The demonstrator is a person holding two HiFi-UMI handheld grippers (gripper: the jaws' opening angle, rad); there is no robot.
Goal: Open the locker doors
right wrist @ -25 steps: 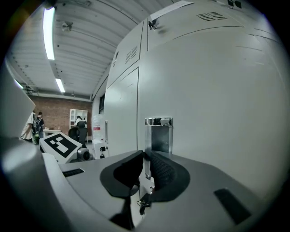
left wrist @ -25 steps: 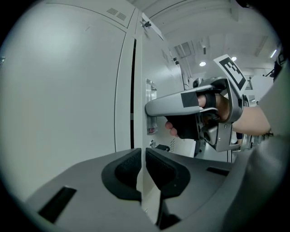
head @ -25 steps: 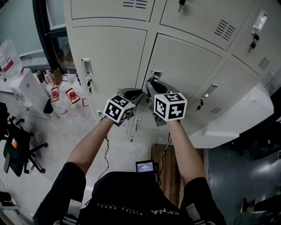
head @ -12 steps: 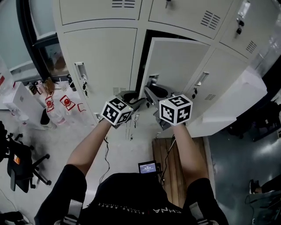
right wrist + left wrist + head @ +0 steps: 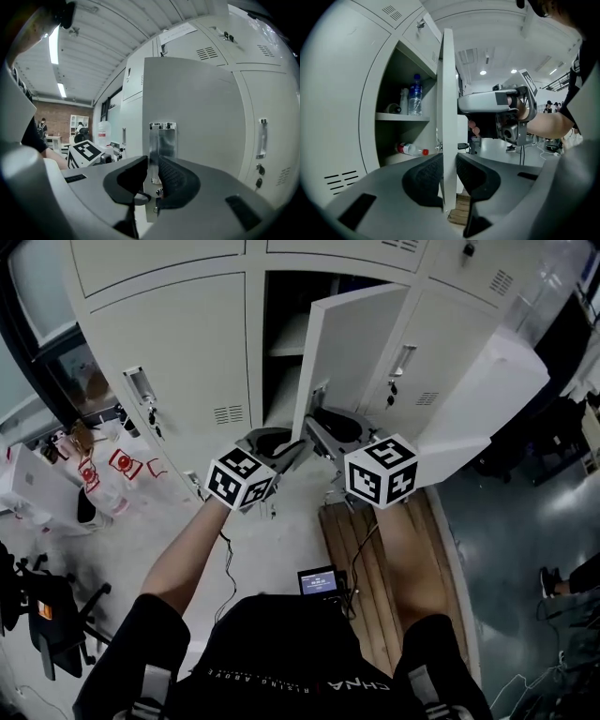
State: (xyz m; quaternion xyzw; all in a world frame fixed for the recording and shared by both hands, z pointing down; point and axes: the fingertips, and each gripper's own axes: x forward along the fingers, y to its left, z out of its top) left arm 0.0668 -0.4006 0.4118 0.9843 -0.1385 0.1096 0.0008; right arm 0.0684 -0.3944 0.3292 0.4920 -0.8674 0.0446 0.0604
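The middle locker door (image 5: 352, 343) stands swung out, and its compartment is dark behind it. My right gripper (image 5: 319, 418) is shut on the metal door handle (image 5: 162, 138), with the pads (image 5: 171, 176) on either side of the pull. My left gripper (image 5: 292, 442) straddles the door's free edge (image 5: 448, 117). Its jaws are closing, and both pads (image 5: 426, 176) lie against the panel. Inside the locker an upright water bottle (image 5: 415, 96) stands on the shelf. A second bottle (image 5: 410, 149) lies on the floor below it.
Closed locker doors (image 5: 178, 343) flank the open one on the left, the right and above. A wooden pallet (image 5: 375, 549) lies on the floor under my right arm. An office chair (image 5: 47, 615) and white containers (image 5: 56, 484) stand at the left, and a white cabinet (image 5: 478, 399) at the right.
The middle door, closed a second ago, has swung out towards me and to the right. My right gripper stayed on its handle, and my left gripper now sits over the door's edge.
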